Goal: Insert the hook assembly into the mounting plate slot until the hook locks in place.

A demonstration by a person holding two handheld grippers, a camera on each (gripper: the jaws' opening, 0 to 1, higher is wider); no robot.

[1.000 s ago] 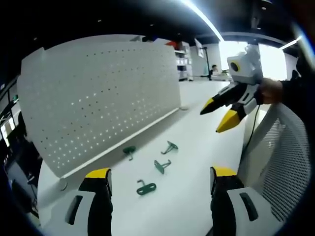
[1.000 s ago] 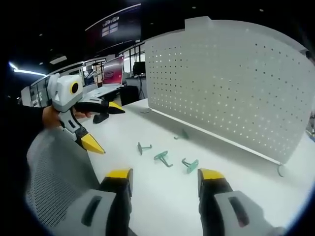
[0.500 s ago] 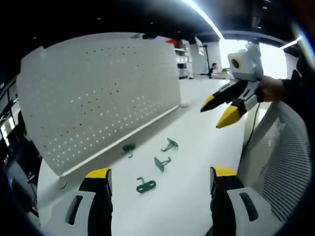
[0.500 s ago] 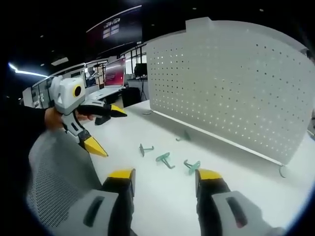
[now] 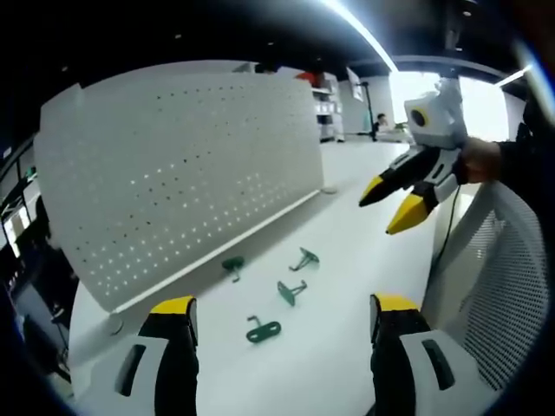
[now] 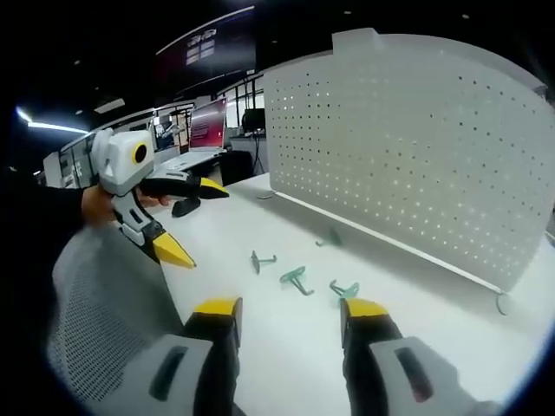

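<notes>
A white perforated mounting plate (image 5: 173, 173) stands upright along the far side of the white table (image 5: 347, 234). Several green hooks lie loose in front of it: one by its foot (image 5: 232, 264), two further out (image 5: 303, 258) (image 5: 289, 291), one nearest me (image 5: 262, 329). My left gripper (image 5: 284, 305) is open above the near table, holding nothing. My right gripper (image 5: 388, 208) hangs open in the air on the right. In the right gripper view the plate (image 6: 408, 156), the hooks (image 6: 296, 278) (image 6: 345, 289), my open right gripper (image 6: 290, 307) and the left gripper (image 6: 199, 224) all show.
A grey mesh chair back (image 5: 494, 277) stands at the table's near edge, also seen in the right gripper view (image 6: 104, 312). A hand (image 5: 481, 160) holds the right gripper. Desks and monitors (image 6: 199, 121) fill the dim room behind.
Both views have shifted slightly with the hands. The hooks and plate lie as before. Both grippers stay open and empty.
</notes>
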